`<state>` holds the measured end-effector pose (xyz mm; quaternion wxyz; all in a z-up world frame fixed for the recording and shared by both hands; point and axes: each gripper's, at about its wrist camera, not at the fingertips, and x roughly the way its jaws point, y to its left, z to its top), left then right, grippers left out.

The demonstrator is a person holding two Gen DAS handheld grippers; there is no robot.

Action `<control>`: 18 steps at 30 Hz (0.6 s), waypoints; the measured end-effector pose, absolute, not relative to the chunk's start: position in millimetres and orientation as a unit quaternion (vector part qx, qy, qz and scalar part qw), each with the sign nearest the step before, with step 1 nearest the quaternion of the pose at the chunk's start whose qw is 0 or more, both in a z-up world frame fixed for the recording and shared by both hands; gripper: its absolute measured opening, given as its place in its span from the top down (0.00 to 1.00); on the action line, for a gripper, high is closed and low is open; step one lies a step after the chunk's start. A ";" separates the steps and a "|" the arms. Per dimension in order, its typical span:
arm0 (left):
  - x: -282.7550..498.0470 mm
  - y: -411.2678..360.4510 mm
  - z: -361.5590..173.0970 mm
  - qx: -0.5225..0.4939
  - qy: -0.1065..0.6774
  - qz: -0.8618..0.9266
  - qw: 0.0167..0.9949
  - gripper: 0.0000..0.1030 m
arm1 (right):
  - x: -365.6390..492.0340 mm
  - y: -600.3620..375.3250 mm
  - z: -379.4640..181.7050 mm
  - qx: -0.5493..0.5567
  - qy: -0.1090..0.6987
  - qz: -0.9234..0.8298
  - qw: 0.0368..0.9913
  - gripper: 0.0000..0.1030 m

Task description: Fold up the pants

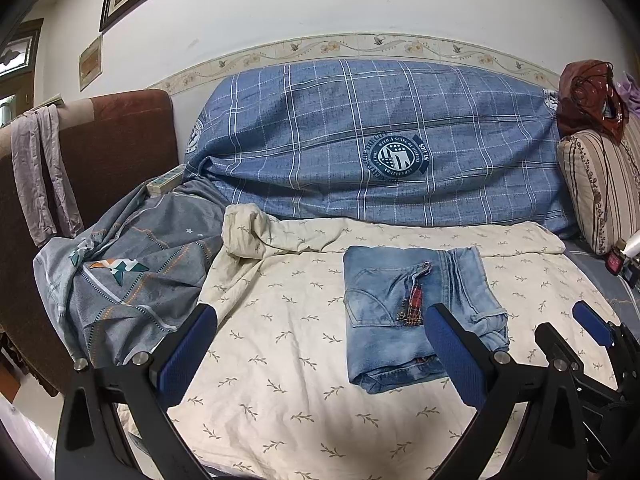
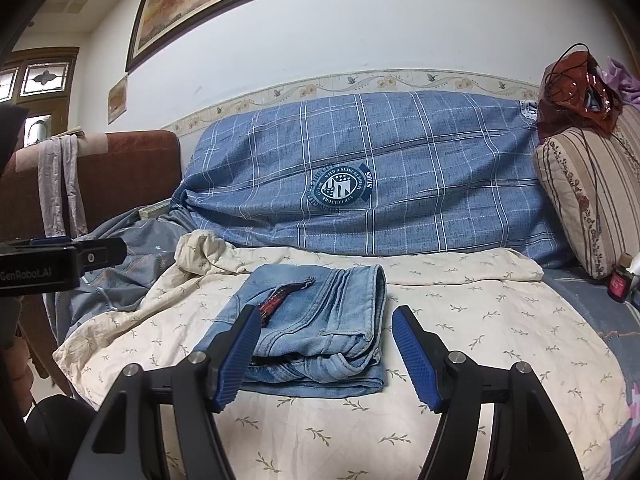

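Note:
Light blue jeans (image 1: 404, 312) lie folded into a compact rectangle on the cream leaf-print sheet (image 1: 280, 360), with a red plaid tag showing at the fly. They also show in the right wrist view (image 2: 320, 336). My left gripper (image 1: 320, 336) is open and empty, held back from the jeans, its right finger just in front of their near edge. My right gripper (image 2: 324, 344) is open and empty, its jaws standing either side of the bundle's near end. The right gripper's fingers (image 1: 592, 324) show at the left view's right edge.
A blue plaid cushion (image 1: 380, 148) lines the sofa back. A grey patterned quilt (image 1: 128, 280) is bunched at the left beside a brown armrest (image 1: 120, 152). A striped pillow (image 2: 588, 200) with a red bag (image 2: 576, 88) sits right. Small bottles (image 2: 620, 280) stand by it.

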<state>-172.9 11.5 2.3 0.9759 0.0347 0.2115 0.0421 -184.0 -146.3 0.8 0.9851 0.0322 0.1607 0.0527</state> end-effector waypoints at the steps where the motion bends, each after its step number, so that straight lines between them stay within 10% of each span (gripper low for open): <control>1: -173.0 11.5 2.3 0.035 0.212 0.042 0.976 0.00 | -184.2 -146.5 0.4 0.032 0.160 0.053 0.985 0.31; 18: -169.3 10.1 -6.2 0.033 0.221 0.038 0.974 0.00 | -182.5 -150.5 -2.5 0.037 0.166 0.050 0.984 0.30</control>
